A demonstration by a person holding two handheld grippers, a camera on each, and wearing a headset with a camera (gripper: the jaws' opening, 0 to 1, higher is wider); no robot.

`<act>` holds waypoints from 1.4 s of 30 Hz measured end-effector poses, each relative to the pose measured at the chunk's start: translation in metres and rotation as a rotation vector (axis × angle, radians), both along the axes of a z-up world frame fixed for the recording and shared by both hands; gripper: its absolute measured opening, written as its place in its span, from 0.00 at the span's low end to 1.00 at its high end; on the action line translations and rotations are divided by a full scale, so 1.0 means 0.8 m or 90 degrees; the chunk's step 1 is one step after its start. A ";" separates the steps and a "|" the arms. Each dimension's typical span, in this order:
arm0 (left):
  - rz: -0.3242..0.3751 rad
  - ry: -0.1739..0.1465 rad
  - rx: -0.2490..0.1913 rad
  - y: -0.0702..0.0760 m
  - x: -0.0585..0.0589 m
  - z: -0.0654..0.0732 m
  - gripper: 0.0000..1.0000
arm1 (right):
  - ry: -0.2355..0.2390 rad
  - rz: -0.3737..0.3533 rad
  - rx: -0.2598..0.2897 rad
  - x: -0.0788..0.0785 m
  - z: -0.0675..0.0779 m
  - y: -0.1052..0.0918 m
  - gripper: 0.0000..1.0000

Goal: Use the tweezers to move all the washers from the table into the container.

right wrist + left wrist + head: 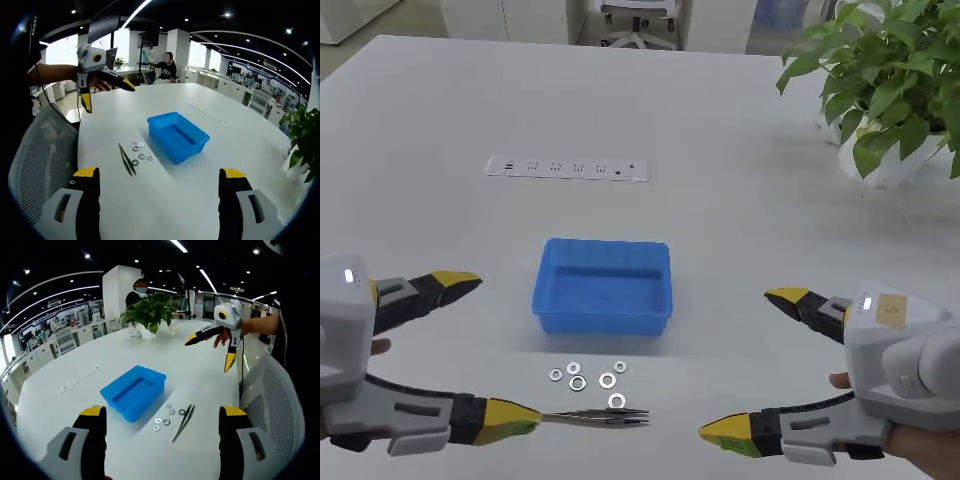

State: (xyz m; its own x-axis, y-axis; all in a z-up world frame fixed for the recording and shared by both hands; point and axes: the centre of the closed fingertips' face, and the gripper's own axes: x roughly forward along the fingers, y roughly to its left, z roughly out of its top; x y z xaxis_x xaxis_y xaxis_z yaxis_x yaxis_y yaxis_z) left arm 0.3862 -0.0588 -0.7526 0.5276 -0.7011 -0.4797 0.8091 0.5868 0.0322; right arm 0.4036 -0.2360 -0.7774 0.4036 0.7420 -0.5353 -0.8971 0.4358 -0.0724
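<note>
A blue plastic container [603, 288] stands empty in the middle of the white table. Several small metal washers [585, 376] lie loose just in front of it. Thin metal tweezers [598, 416] rest flat on the table beside the washers, near the front edge. My left gripper [508, 348] hovers open at the left, its lower jaw tip close to the tweezers' handle end. My right gripper [735, 363] hovers open at the right, holding nothing. The left gripper view shows the container [134, 390], washers [167, 417] and tweezers [183, 422]; the right gripper view shows the container [177, 136], washers [138, 150] and tweezers [127, 160].
A white power strip [566, 169] lies on the table beyond the container. A potted plant [890, 90] stands at the far right corner. A mesh office chair [272, 405] sits at the near table edge. People stand in the background.
</note>
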 end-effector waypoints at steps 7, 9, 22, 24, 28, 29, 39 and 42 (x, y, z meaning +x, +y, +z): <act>-0.002 0.002 0.005 0.000 0.000 -0.002 0.99 | 0.001 -0.001 -0.001 0.000 -0.001 -0.002 1.00; -0.004 0.002 0.007 0.000 0.000 -0.002 0.99 | 0.001 -0.001 -0.002 0.000 -0.001 -0.002 1.00; -0.003 -0.003 0.011 0.001 0.005 -0.001 0.99 | -0.006 0.009 -0.008 0.002 0.001 0.000 1.00; -0.005 -0.003 0.014 0.002 0.005 -0.002 0.99 | -0.007 0.012 -0.010 0.003 0.000 0.001 1.00; -0.008 -0.002 0.018 0.002 0.006 -0.004 0.99 | -0.008 0.016 -0.014 0.004 -0.001 0.003 1.00; -0.009 0.000 0.019 0.002 0.006 -0.005 0.99 | -0.007 0.018 -0.016 0.004 -0.002 0.003 1.00; -0.030 0.014 0.048 0.003 0.008 -0.022 0.99 | -0.005 0.045 -0.045 0.007 -0.016 0.009 0.99; -0.039 0.018 0.057 0.002 0.008 -0.028 0.99 | -0.003 0.058 -0.056 0.007 -0.023 0.011 0.98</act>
